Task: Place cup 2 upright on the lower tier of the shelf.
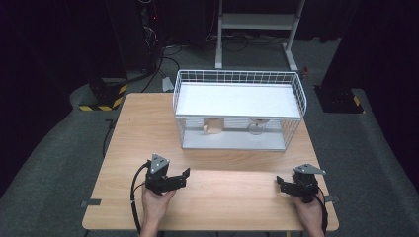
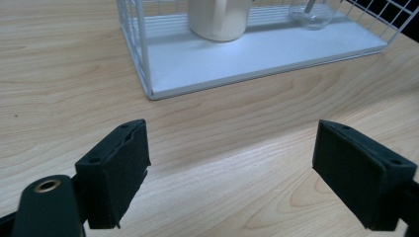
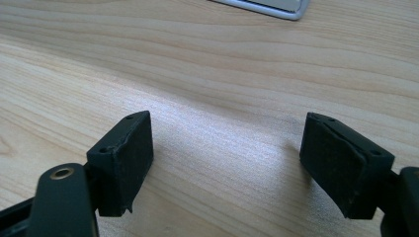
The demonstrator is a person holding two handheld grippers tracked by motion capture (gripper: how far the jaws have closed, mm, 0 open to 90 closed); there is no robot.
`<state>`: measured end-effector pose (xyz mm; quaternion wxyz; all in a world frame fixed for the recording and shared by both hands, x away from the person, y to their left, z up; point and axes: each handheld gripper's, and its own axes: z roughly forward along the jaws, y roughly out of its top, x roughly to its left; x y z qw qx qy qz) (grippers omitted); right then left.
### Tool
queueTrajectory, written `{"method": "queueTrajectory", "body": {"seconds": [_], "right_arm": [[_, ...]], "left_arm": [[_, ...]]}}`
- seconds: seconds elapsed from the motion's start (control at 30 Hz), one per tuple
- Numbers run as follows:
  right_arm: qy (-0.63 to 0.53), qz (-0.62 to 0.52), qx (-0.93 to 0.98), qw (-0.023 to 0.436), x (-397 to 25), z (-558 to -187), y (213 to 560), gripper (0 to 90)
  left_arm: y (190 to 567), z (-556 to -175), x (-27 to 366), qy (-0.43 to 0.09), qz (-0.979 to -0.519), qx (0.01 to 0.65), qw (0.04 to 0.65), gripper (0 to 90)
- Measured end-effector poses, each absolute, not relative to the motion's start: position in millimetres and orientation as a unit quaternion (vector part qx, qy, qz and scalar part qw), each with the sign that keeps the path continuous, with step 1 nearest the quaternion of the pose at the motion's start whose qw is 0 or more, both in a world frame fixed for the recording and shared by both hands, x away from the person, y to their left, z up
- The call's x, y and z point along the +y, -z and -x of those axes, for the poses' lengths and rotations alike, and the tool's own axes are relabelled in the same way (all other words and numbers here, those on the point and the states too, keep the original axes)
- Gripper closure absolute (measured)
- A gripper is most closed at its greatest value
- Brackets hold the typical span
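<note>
We found the left gripper resting near the front edge of the counter, left of centre, its jaws spread wide with nothing between them. It pointed toward the wire rack, probably to keep the rack's open lower tier in its line of approach.

On that lower tier, toward the rack's left half, stood the cream mug: smooth, glazed-looking, rounded in body, its handle facing the front edge. To its right sat a small clear glass, rounded and transparent; we could not tell what was inside it. Both sat near the open front of the tier.

The rack was thin white wire with flat pale shelves; the counter was light wood grain.

The right gripper lay near the front right corner, jaws likewise parted and empty, their black pads matte and foam-like.
</note>
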<state>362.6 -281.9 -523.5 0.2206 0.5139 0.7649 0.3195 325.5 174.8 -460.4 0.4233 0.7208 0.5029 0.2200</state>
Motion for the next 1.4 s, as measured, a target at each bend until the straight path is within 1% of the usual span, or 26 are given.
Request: {"method": "queueTrajectory", "body": {"seconds": [0.03,0.27,0.5,0.63,1.0,1.17,1.4], "right_arm": [[-0.32,-0.514,0.765,0.221,-282,-363,524,20.5],[-0.32,-0.514,0.765,0.221,-282,-363,524,20.6],[-0.32,-0.515,0.764,0.221,-282,-363,523,20.6],[-0.319,-0.516,0.763,0.221,-282,-363,523,20.6],[-0.319,-0.517,0.763,0.221,-282,-364,524,20.6],[-0.32,-0.517,0.763,0.221,-282,-364,523,20.6],[-0.319,-0.517,0.763,0.221,-282,-364,523,20.6]], "left_arm": [[461,-324,175,-0.227,-0.722,0.501,0.418,14.5],[467,-323,179,-0.231,-0.724,0.507,0.406,14.5],[476,-326,184,-0.247,-0.723,0.518,0.386,14.5],[480,-326,186,-0.241,-0.717,0.527,0.388,14.5],[496,-338,198,-0.238,-0.715,0.55,0.359,14.9],[501,-343,200,-0.246,-0.718,0.551,0.347,15.0],[511,-348,208,-0.25,-0.705,0.571,0.338,15.1]]}}
